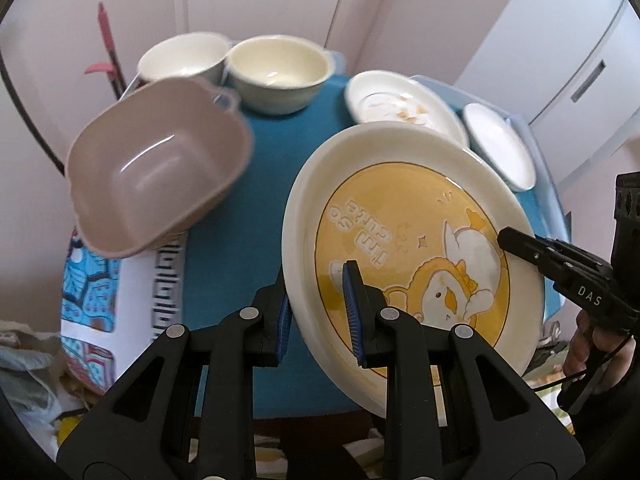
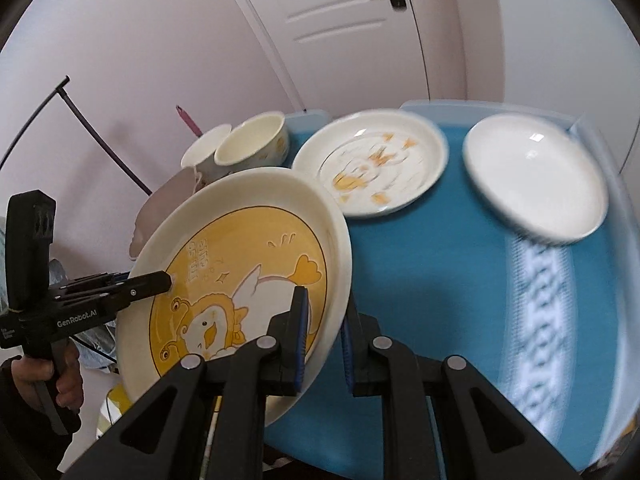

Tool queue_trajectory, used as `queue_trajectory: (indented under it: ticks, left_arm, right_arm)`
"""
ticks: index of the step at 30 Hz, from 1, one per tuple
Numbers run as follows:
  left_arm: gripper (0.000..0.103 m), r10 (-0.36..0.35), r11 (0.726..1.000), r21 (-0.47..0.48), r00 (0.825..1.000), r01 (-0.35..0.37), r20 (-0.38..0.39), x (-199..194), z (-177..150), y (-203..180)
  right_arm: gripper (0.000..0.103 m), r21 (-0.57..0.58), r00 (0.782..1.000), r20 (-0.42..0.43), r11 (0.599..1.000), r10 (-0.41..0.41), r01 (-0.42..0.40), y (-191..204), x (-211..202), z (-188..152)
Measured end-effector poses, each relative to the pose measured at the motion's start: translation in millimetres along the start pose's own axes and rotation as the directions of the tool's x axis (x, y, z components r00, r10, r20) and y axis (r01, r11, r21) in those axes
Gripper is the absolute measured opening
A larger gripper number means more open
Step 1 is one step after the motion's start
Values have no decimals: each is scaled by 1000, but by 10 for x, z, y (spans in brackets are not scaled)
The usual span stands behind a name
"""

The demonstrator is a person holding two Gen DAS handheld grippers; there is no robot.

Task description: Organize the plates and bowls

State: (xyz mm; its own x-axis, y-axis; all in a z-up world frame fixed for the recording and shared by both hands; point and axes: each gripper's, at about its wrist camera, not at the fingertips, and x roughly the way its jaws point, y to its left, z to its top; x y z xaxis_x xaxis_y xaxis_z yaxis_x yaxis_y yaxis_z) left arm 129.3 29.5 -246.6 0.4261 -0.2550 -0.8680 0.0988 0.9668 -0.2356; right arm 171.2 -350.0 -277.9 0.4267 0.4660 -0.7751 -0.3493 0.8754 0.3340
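A large cream plate with a yellow duck print is held tilted above the blue mat. My left gripper is shut on its left rim. My right gripper is shut on the same plate at its right rim; the right gripper shows in the left wrist view, the left one in the right wrist view. A smaller duck-print plate and a plain white plate lie on the mat. Two cream bowls stand at the back. A taupe square bowl sits left, tilted.
The blue mat covers a small table whose front edge is close below the grippers. A patterned cloth lies at the left. A white door and pale walls stand behind. A dark thin stand leans at the left.
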Motion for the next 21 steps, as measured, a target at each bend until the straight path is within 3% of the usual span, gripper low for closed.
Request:
queue_trajectory:
  ticks: [7, 21]
  left_arm:
    - [21, -26, 1000, 0, 999, 26, -41, 310, -118, 424]
    - [21, -26, 999, 41, 1000, 27, -14, 478, -144, 545]
  right_arm:
    - [14, 41, 999, -27, 999, -21, 22, 232, 416, -191]
    - [14, 84, 1000, -9, 996, -9, 10, 221, 660, -244]
